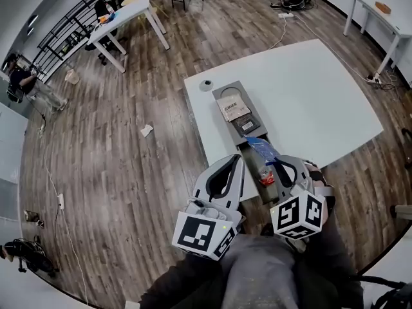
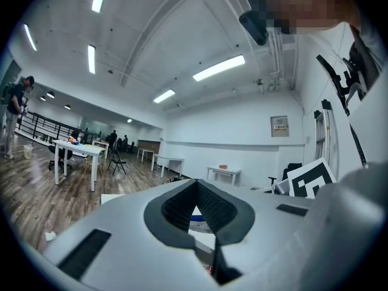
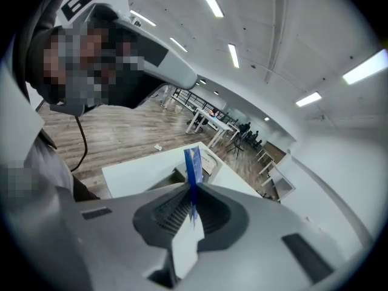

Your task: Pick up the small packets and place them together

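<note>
A long grey tray (image 1: 224, 89) lies on the white table (image 1: 309, 89). In its far compartments rest a white packet (image 1: 232, 107) and a dark packet (image 1: 247, 126); a red packet (image 1: 266, 175) sits in the near end. My right gripper (image 1: 278, 162) hovers over the tray's near end, shut on a blue packet (image 1: 261, 148). In the right gripper view, that blue packet (image 3: 193, 160) stands on edge out of the right gripper (image 3: 193, 190). My left gripper (image 1: 239, 159) hangs just left of the tray with its jaws together and nothing in them. In its own view the left gripper (image 2: 197, 185) points across the room.
A small tape roll (image 1: 206, 84) lies at the table's far left corner. A scrap of paper (image 1: 147, 131) is on the wood floor to the left. Other white tables (image 1: 125, 18) stand at the back, and a person (image 1: 22, 82) stands far left.
</note>
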